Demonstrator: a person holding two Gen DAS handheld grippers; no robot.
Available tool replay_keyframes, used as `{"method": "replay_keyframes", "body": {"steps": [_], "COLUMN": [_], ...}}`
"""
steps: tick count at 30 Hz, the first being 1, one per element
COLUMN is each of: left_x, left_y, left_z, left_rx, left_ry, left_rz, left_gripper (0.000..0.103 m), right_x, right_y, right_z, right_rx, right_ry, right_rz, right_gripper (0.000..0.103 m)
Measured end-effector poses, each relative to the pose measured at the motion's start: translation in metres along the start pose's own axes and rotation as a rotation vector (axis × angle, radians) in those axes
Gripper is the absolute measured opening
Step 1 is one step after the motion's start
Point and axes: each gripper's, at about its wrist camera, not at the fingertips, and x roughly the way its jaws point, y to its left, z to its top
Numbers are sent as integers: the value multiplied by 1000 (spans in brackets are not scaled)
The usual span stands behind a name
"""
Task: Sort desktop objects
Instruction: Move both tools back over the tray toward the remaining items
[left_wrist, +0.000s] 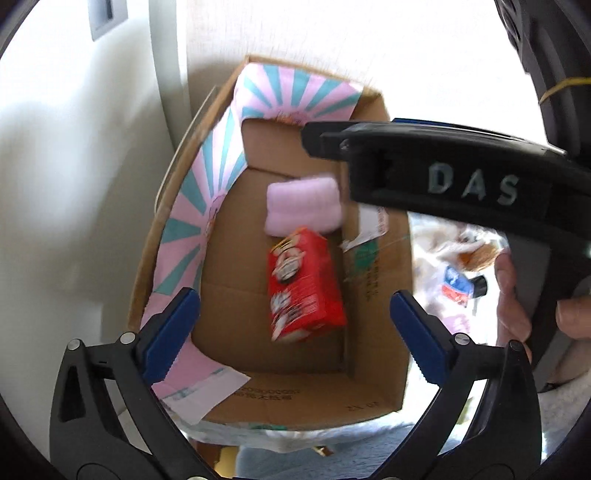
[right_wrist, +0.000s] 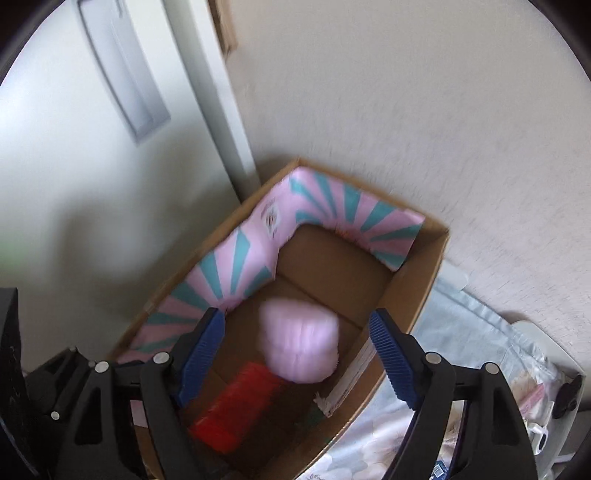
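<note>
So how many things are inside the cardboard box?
2: a pink soft bundle toward the far end of the cardboard box, and a red packet just nearer. More may hide behind the box walls.

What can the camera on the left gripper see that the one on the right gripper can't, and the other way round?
Only the left wrist view shows the right gripper from outside, with a hand holding it, and the printed face of the red packet.

Only the right wrist view shows the right gripper's own open fingers and white sunglasses on the patterned cloth.

Both show the cardboard box holding the pink-and-teal striped sheet, the pink soft bundle and the red packet.
</note>
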Motion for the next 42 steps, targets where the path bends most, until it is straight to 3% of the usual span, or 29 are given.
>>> {"method": "replay_keyframes", "body": {"steps": [10, 17, 27, 32, 42], "left_x": [-24, -46, -64, -78, -88], "left_y": [2, -10, -41, -63, -115], "left_z": [8, -6, -8, -8, -2], "left_rx": [-49, 23, 102, 158, 254], "left_ry": [-61, -84, -115, -146, -160], "left_rz": [-7, 44, 19, 11, -32], "left_gripper": [102, 102, 102, 102, 102], "right_x": [-25, -41, -81, -121, -196], "right_y": [-25, -29, -43, -79, -161], "right_z": [-6, -19, -41, -60, -135], "right_rx": [105, 122, 127, 168, 280], "right_ry": [-38, -57, -110, -158, -180], "right_rz": [15, 18, -35, -105, -354], "right_gripper": [78, 78, 78, 78, 78]}}
